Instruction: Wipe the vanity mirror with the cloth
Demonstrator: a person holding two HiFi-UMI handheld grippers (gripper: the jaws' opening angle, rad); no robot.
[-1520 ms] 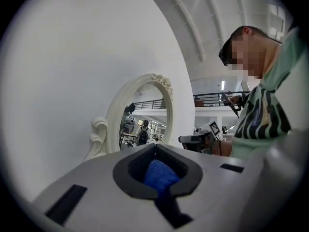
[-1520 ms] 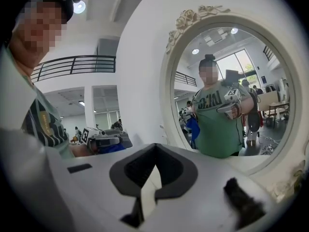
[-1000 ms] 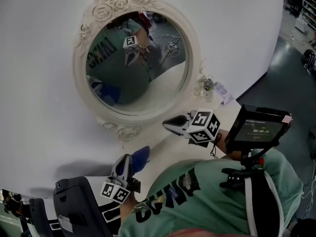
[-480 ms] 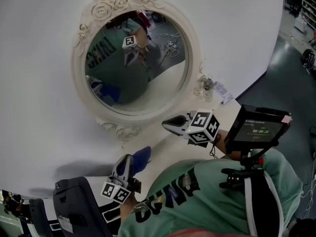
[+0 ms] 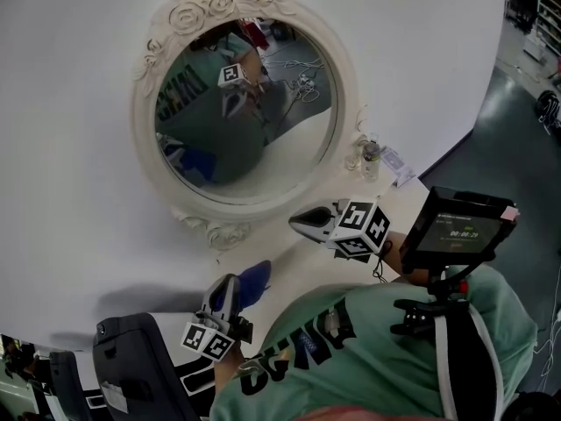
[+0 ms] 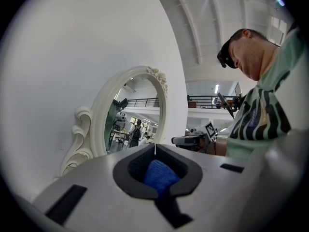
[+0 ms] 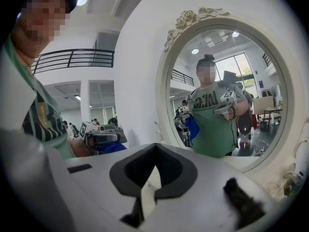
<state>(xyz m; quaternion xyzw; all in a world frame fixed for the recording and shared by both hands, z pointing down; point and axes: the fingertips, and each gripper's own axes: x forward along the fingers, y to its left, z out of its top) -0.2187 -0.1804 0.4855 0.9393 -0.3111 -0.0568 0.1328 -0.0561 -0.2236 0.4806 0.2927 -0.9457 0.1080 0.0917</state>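
The round vanity mirror [image 5: 245, 112] in its ornate cream frame stands on the white table [image 5: 79, 226], leaning back. In the left gripper view the mirror [image 6: 135, 117] is ahead to the left; the right gripper view shows the mirror [image 7: 227, 91] close, up and to the right. My left gripper [image 5: 230, 289] is held below the mirror near the table's front edge, shut on a bunched blue cloth [image 5: 252, 279]. Its jaws [image 6: 154, 150] pinch the cloth [image 6: 159, 175]. My right gripper [image 5: 302, 222] hovers by the frame's lower right, shut [image 7: 154, 146] and empty, clear of the glass.
A small glass bottle [image 5: 370, 159] and a small card [image 5: 394, 161] stand right of the frame, near the table's curved edge. Beyond that edge is dark floor [image 5: 517, 139]. A screen on a chest rig [image 5: 460, 226] sits right; a dark chair back [image 5: 131, 367] lower left.
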